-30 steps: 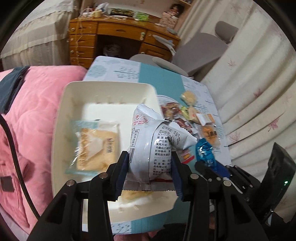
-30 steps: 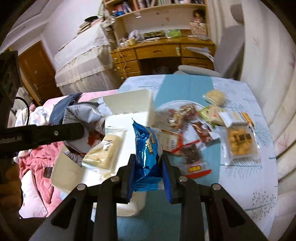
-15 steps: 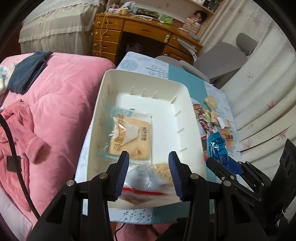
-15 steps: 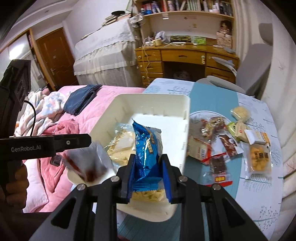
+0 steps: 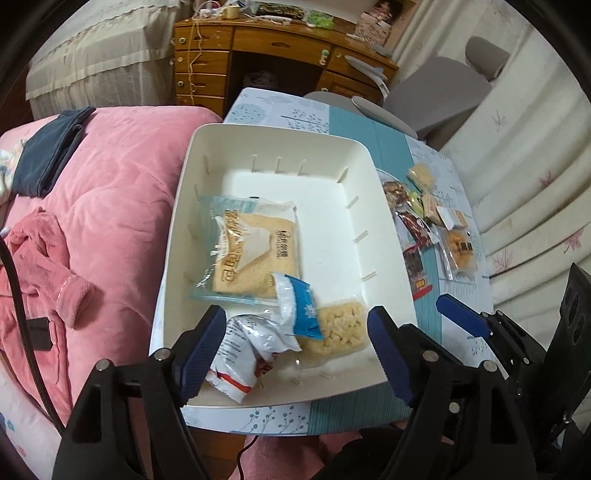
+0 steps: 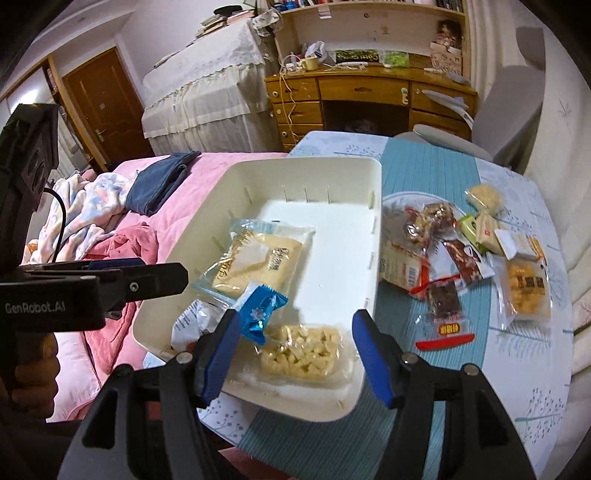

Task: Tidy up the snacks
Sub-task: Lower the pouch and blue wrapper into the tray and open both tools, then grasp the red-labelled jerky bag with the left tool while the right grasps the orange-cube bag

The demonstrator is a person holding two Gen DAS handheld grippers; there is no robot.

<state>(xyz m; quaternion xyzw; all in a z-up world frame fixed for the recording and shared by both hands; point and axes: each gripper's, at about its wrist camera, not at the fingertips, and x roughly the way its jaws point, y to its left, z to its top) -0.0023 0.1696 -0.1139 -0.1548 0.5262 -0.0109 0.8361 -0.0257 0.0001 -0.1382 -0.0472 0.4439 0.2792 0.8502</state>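
A table [image 5: 354, 122] in a teal-and-white cloth carries a white bin [image 5: 391, 236] beside loose snack packets [image 6: 454, 266].

Room surroundings: furniture, bedding and wall coverings.
A wooden desk [image 6: 369, 99] with drawers stands at 12 o'clock, with a bookshelf [image 6: 369, 22] above it. A grey chair [image 5: 443, 92] sits at 1 o'clock. A pink quilt [image 5: 110, 177] covers the 9 o'clock area and bears folded dark blue clothing [image 5: 51, 147] and a pink garment [image 5: 40, 258]. A lace-covered unit [image 6: 207, 81] stands at 11 o'clock, beside a brown door [image 6: 103, 107]. A pale curtain [image 5: 535, 166] hangs at 3 o'clock.
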